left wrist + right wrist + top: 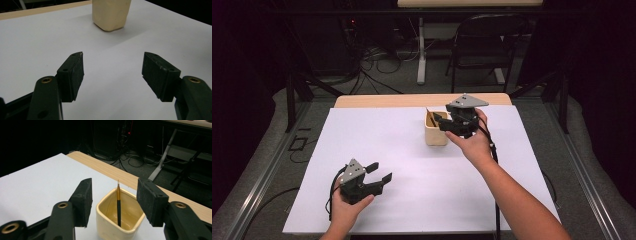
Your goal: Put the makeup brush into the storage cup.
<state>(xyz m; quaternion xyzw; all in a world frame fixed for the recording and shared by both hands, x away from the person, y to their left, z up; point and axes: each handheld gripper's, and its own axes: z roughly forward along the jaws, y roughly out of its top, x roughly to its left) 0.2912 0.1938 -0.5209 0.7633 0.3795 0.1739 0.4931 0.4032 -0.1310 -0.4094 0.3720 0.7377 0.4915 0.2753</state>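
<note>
Right gripper (113,201) hovers jaws apart over the cup (120,220); centre on the upright brush (118,205) before closing.

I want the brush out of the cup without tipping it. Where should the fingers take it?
Grip the brush on its upper handle, just above the cup rim, coming from above. It stands nearly upright, leaning on the far wall, and the open right gripper already straddles it.
</note>
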